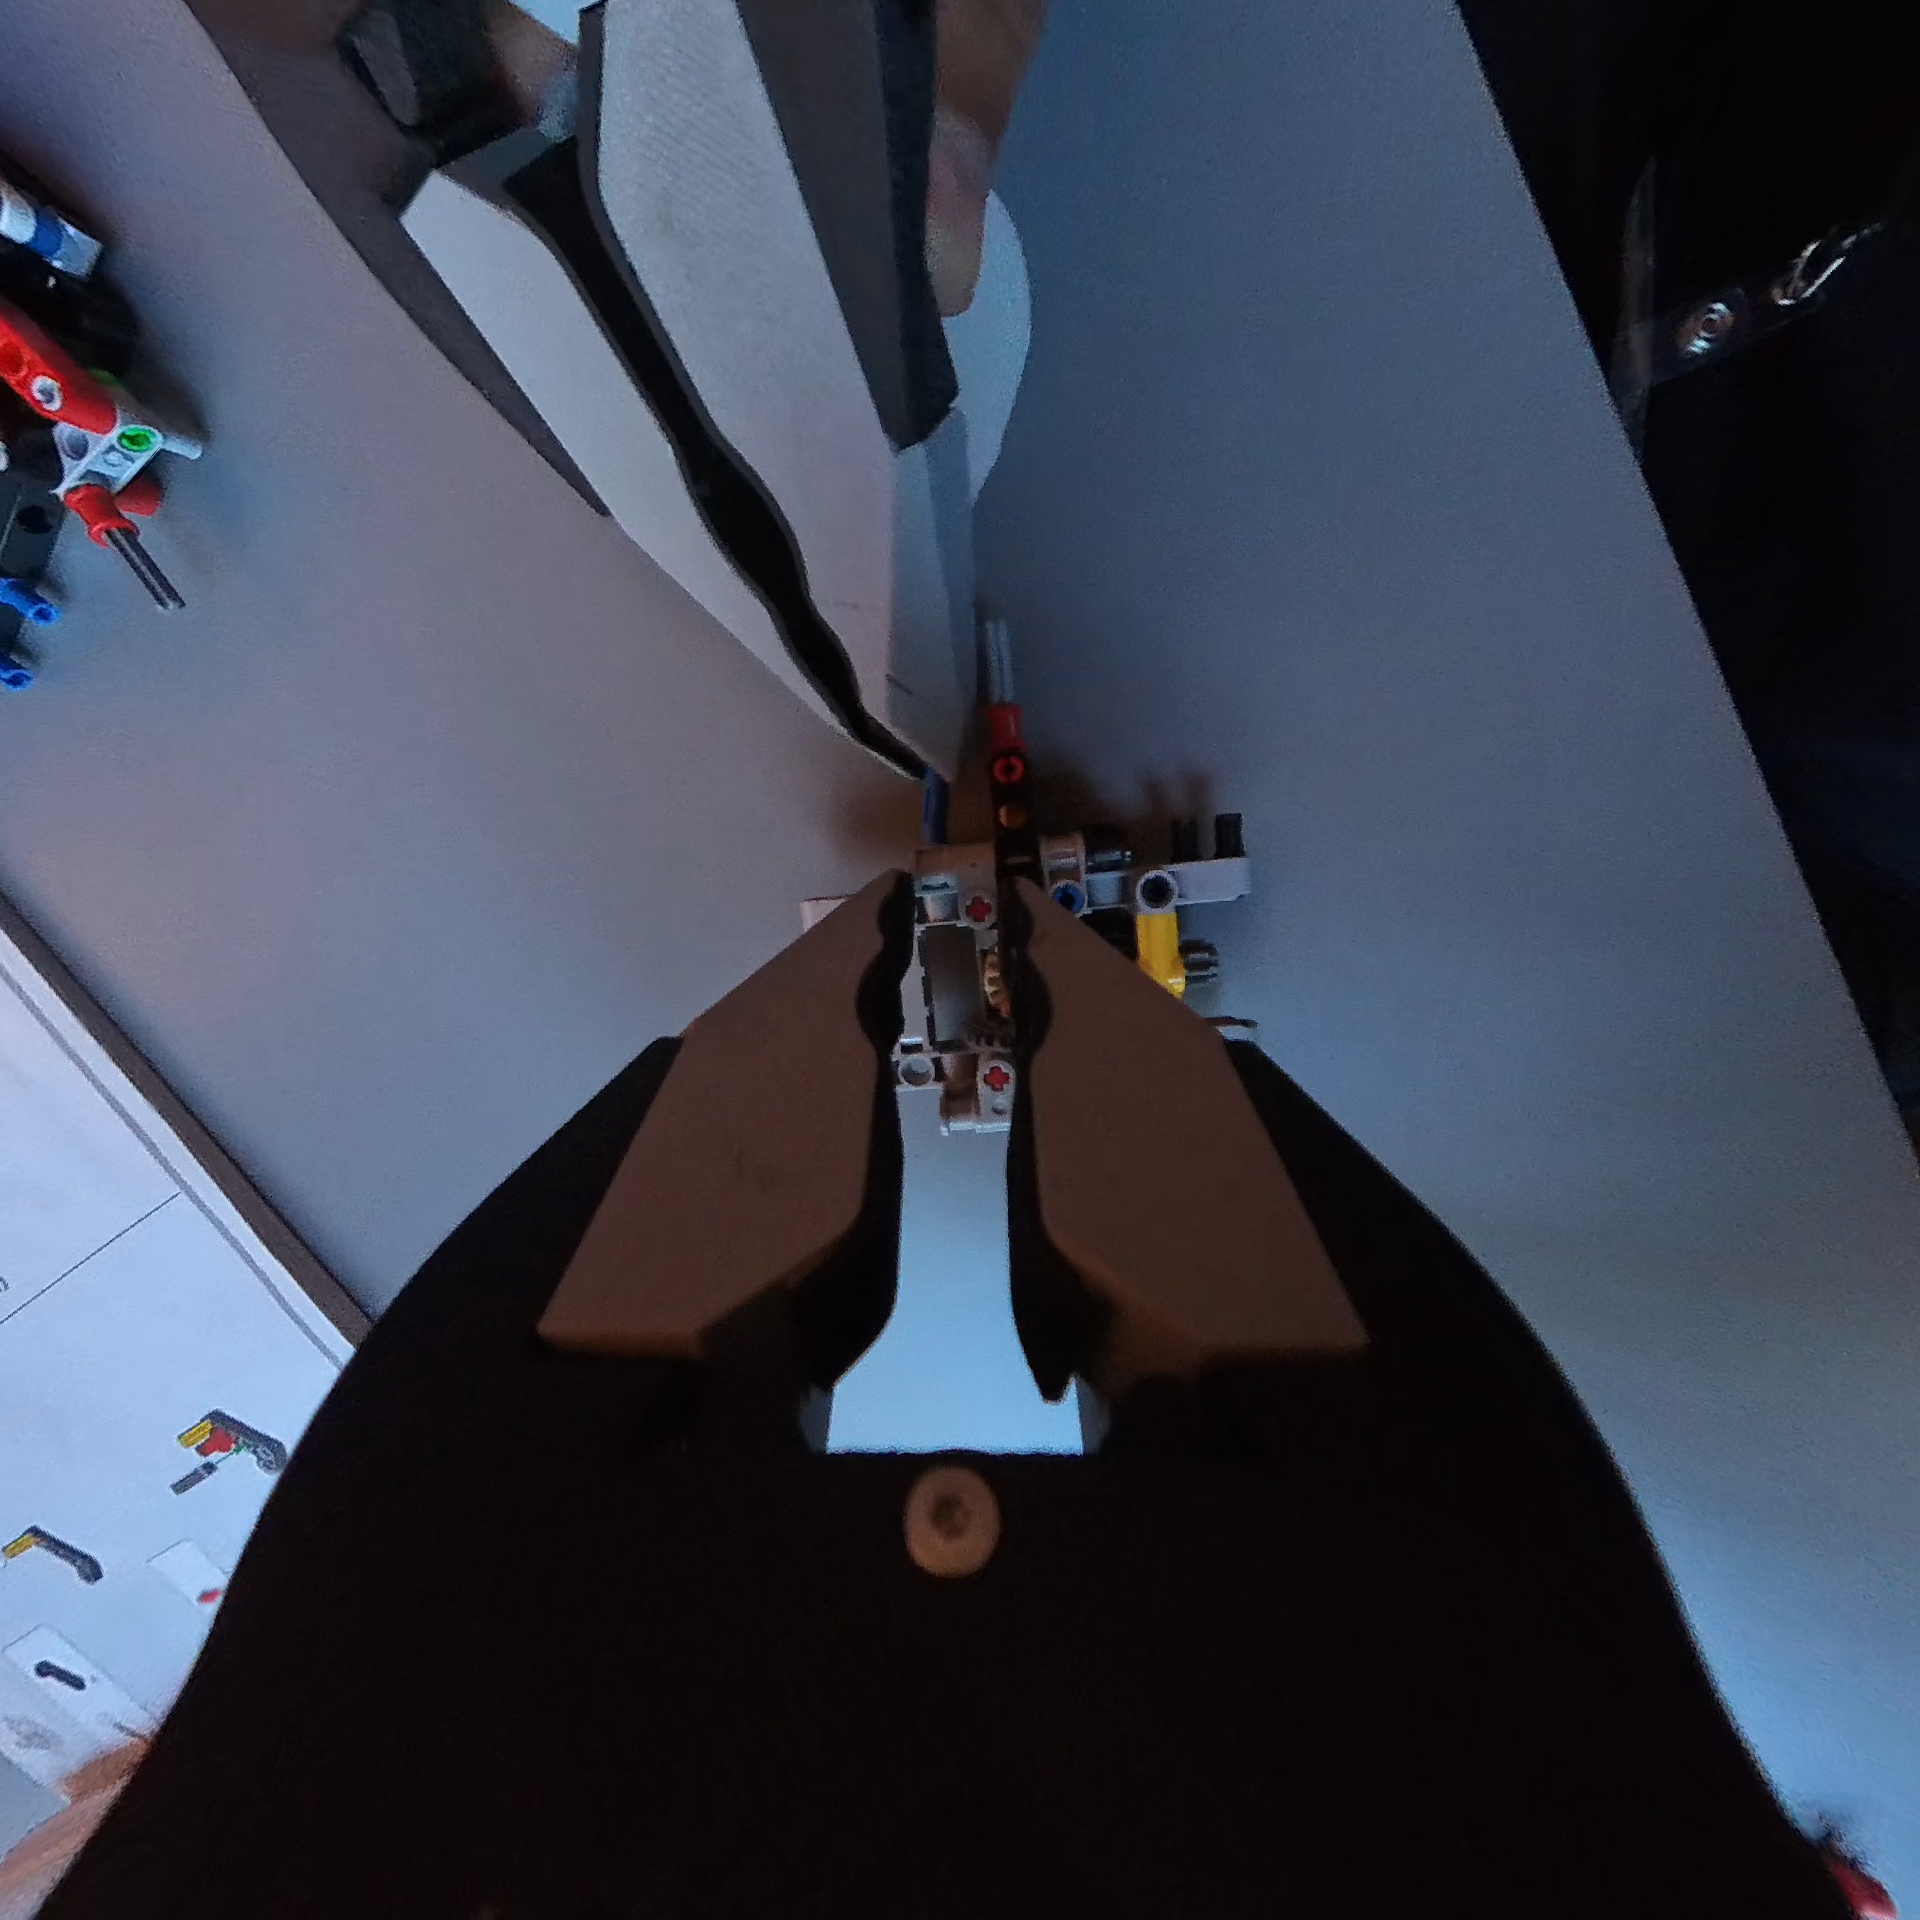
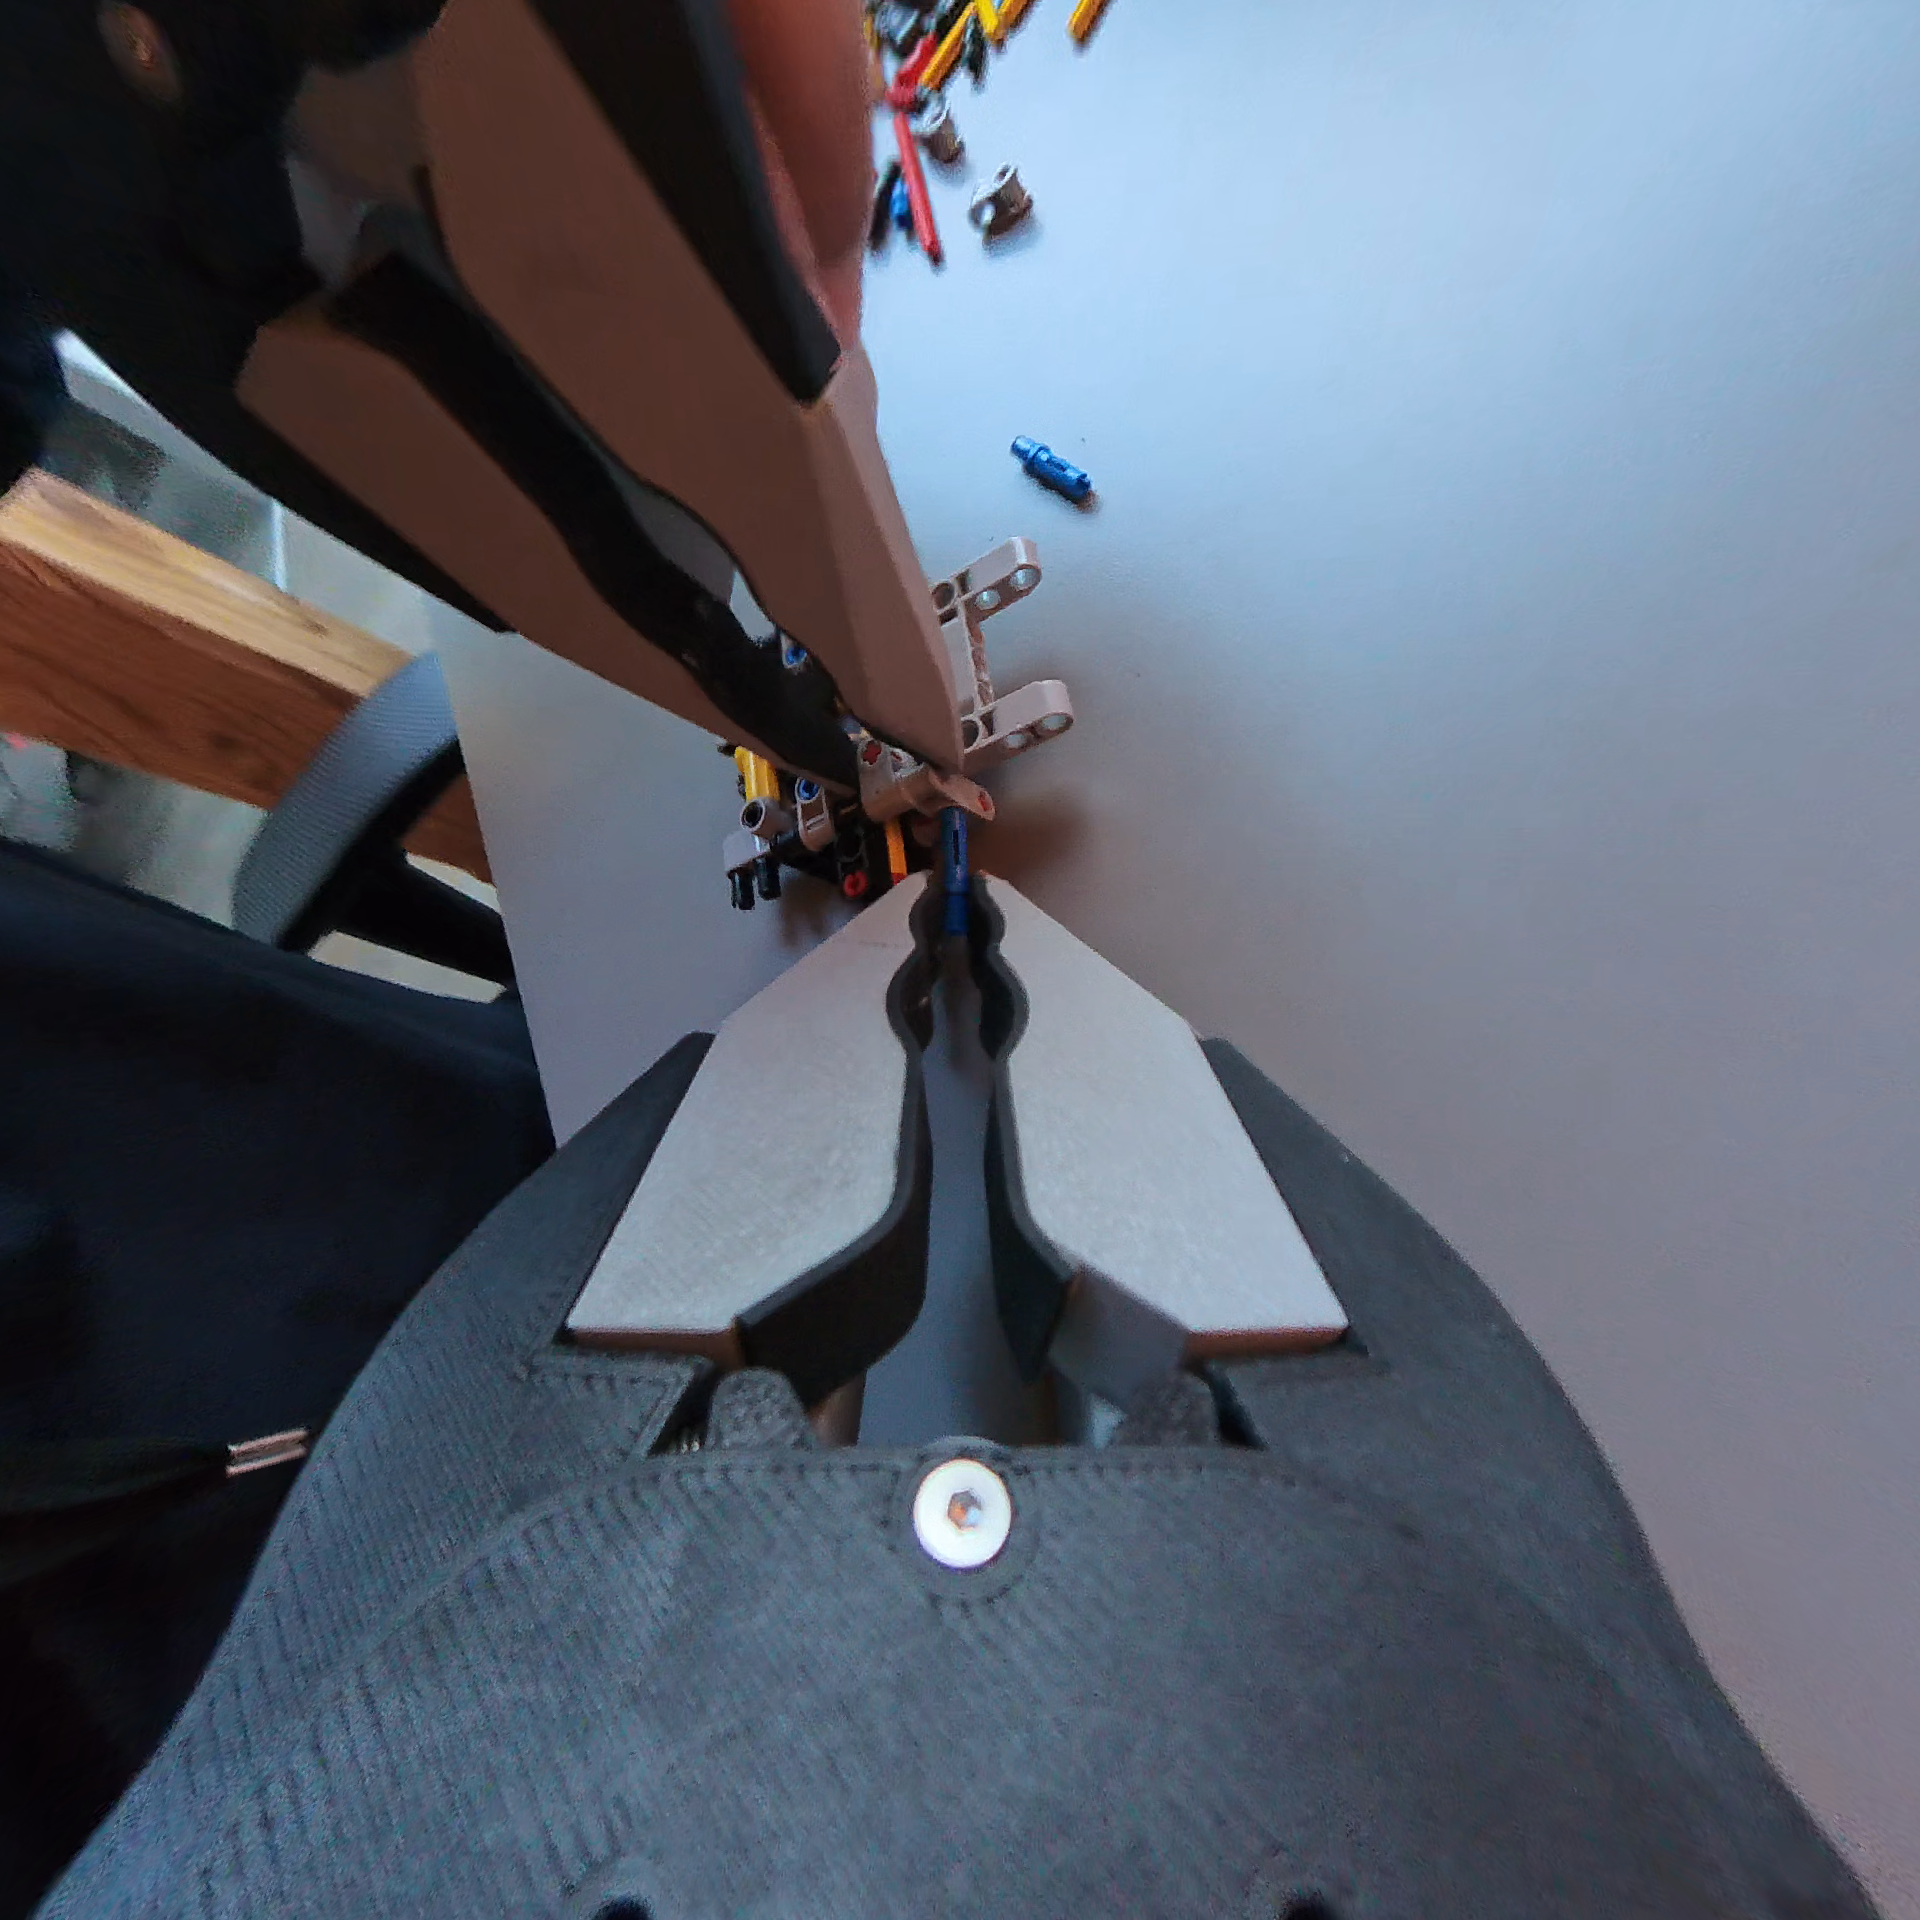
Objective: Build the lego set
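— What's in your left fingers [image 1: 961,914]?

— A small assembly of plastic building pieces [image 1: 961,977], grey frame with red pin ends. My left fingers pinch it from both sides, pads against its grey frame and the black beam, and it rests on the grey worktop [image 1: 1351,623].

— And the right?

— My right fingers [image 2: 951,894] are pressed nearly together on a thin blue pin [image 2: 952,862]. Its far end touches the grey end of the assembly [image 2: 894,774], just where the left gripper [image 2: 727,520] holds it.

— So which step is this, by your reckoning?

— I judge it as fitting the pin into the assembly; whether it has gone into a hole I cannot tell. It would call for keeping the pin straight with the hole while the left hand holds steady.

— Anything else about?

— A loose blue pin [image 2: 1049,470] lies farther off on the worktop, a grey forked piece [image 2: 997,644] just beyond the assembly, a scatter of coloured pieces [image 2: 935,125] at the far edge, and a printed booklet [image 1: 83,1507] to my near left.
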A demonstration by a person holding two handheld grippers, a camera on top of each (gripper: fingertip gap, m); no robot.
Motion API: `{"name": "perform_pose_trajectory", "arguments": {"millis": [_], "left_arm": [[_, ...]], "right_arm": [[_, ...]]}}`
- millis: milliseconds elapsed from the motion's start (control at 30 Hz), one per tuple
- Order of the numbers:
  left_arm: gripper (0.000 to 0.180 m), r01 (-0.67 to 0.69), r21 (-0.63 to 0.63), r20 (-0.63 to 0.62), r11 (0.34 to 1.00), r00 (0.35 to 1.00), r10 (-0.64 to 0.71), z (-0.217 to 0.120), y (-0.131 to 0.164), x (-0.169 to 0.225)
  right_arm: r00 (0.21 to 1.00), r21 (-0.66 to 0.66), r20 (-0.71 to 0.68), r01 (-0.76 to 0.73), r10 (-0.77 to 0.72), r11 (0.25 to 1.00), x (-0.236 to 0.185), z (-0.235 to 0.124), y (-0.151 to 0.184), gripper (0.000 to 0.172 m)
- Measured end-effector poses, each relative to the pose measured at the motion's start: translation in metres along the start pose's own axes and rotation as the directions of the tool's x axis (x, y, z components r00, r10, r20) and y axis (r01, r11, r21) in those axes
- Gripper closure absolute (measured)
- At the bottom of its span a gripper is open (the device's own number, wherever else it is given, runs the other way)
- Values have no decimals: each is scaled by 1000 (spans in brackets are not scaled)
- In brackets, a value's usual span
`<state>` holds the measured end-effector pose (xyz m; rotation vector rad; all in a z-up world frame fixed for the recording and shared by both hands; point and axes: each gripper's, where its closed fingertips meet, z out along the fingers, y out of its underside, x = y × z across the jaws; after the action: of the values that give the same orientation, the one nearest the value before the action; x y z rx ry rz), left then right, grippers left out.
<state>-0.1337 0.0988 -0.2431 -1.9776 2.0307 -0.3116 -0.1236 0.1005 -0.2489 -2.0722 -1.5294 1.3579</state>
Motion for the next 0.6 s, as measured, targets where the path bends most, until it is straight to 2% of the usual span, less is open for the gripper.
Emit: {"name": "perform_pose_trajectory", "arguments": {"millis": [200,367,500,600], "left_arm": [[167,1,27,14,1000,1000,-2,0,-1,-2],[168,1,32,2,999,1000,-1,0,-1,-2],[167,14,38,-16,999,1000,-13,0,-1,-1],[167,28,37,-34,999,999,-27,0,-1,-1]], "right_arm": [[1000,-7,10,4,-4,1000,0,1,0,172],[983,-72,-30,179,-182,981,2,4,1,171],[910,-132,-75,396,-408,909,3,3,1,171],[894,-176,-55,430,-445,886,4,1,1,171]]}}
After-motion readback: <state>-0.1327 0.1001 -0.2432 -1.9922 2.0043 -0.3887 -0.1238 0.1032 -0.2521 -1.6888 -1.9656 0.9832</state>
